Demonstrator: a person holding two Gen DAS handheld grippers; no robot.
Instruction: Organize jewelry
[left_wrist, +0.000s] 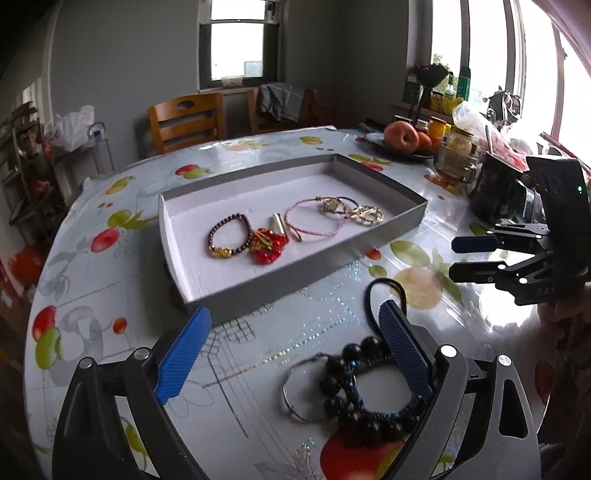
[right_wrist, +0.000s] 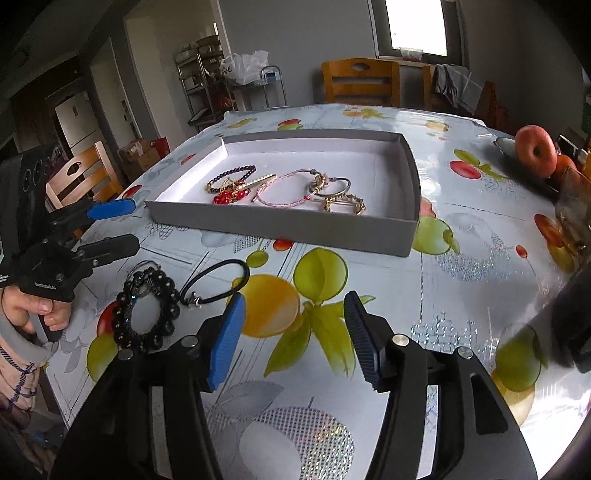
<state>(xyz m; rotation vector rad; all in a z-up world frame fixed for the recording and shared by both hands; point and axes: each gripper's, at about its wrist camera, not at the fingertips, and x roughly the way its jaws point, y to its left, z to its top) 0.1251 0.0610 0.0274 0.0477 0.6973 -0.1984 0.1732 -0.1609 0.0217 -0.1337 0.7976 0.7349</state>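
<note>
black bead bracelet on worktop, outside grey tray, touching thin silver bangle; black cord loop just beside. left claw spread wide over beads, gripping nothing. right claw also released, empty. tray holds purple bead bracelet, red bead piece, pink cord. apple far side.

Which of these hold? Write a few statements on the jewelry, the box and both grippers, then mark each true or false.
1. The black bead bracelet lies on the table outside the grey box. True.
2. The left gripper is clamped on a bracelet. False: its jaws are open, holding nothing.
3. The red bead piece lies inside the box. True.
4. The right gripper carries the black cord loop. False: it is open and empty; the loop lies on the table.
</note>
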